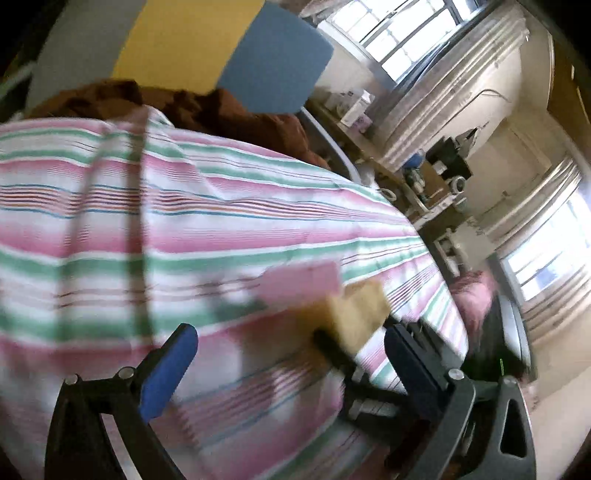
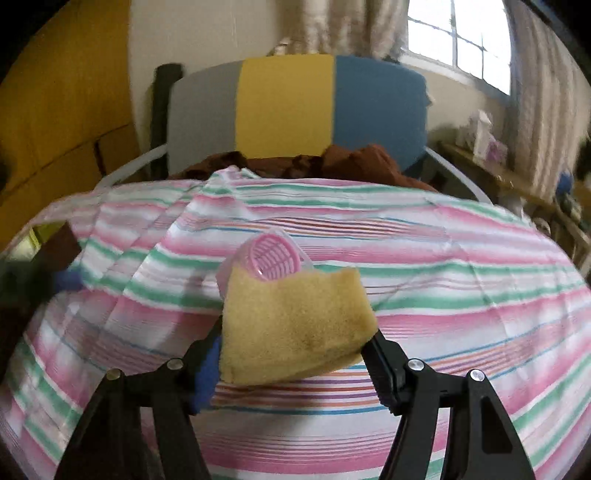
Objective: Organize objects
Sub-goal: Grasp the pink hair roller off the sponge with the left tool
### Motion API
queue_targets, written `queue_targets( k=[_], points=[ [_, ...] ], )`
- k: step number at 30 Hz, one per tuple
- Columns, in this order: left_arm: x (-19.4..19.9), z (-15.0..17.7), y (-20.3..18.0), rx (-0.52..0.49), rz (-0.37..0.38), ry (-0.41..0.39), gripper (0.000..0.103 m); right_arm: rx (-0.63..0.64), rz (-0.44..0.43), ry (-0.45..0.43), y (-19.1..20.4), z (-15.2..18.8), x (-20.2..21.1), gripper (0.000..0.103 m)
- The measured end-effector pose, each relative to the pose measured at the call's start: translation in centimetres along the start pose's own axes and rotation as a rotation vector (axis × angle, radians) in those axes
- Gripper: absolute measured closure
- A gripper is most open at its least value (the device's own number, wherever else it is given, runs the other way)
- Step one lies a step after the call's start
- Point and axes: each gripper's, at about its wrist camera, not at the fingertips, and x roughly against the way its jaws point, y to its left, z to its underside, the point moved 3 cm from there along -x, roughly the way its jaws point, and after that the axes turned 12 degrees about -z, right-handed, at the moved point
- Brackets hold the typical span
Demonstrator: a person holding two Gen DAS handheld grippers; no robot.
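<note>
My right gripper (image 2: pixel 295 343) is shut on a yellow sponge (image 2: pixel 295 325) and holds it above the striped bedspread (image 2: pixel 443 280). A pink slotted basket in a clear holder (image 2: pixel 273 256) lies on the bedspread just beyond the sponge. In the left wrist view my left gripper (image 1: pixel 291 347) is open and empty over the bedspread (image 1: pixel 184 221). The right gripper with the sponge (image 1: pixel 351 314) shows blurred between its fingers, with the pink basket (image 1: pixel 299 282) behind it.
A headboard with grey, yellow and blue panels (image 2: pixel 288 107) stands at the far end of the bed. A brown blanket (image 2: pixel 354 158) is bunched below it. A cluttered side table (image 1: pixel 424 177) and curtained windows (image 1: pixel 406 33) are to the right.
</note>
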Motion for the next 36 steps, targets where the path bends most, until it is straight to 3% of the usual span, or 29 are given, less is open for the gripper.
queue_targets(
  k=[7,10,12,18,21,25,33,36],
  points=[
    [-3.8,-2.4,0.8,0.110,0.059,0.007,0.000,0.130,0.011,0.007,2.3,0.3,-0.5,0.034],
    [-5.0,-3.0,0.9,0.134,0.118,0.025,0.000,0.162,0.008,0.017,2.9,0.4,-0.8,0.034],
    [-5.6,-2.9,1.3,0.148,0.111,0.038,0.000,0.167,0.010,0.015,3.0,0.4,-0.9,0.034],
    [-5.3,-1.7,0.5,0.044,0.137,0.011,0.004,0.138,-0.011,0.012,2.4,0.5,-1.1,0.034],
    [-5.0,-1.2,0.8,0.017,0.137,0.002,0.011,0.139,-0.009,0.010,2.4,0.5,-1.2,0.034],
    [-5.3,-1.2,1.4,0.042,0.129,0.043,0.031,0.139,-0.007,0.009,2.2,0.5,-1.3,0.034],
    [-4.7,-0.9,2.1,0.124,0.175,0.057,0.034,0.165,0.029,-0.009,2.6,0.4,-1.3,0.034],
    [-4.1,-0.7,3.4,0.181,0.162,0.036,0.041,0.176,0.044,-0.012,2.6,0.4,-1.4,0.034]
  ],
)
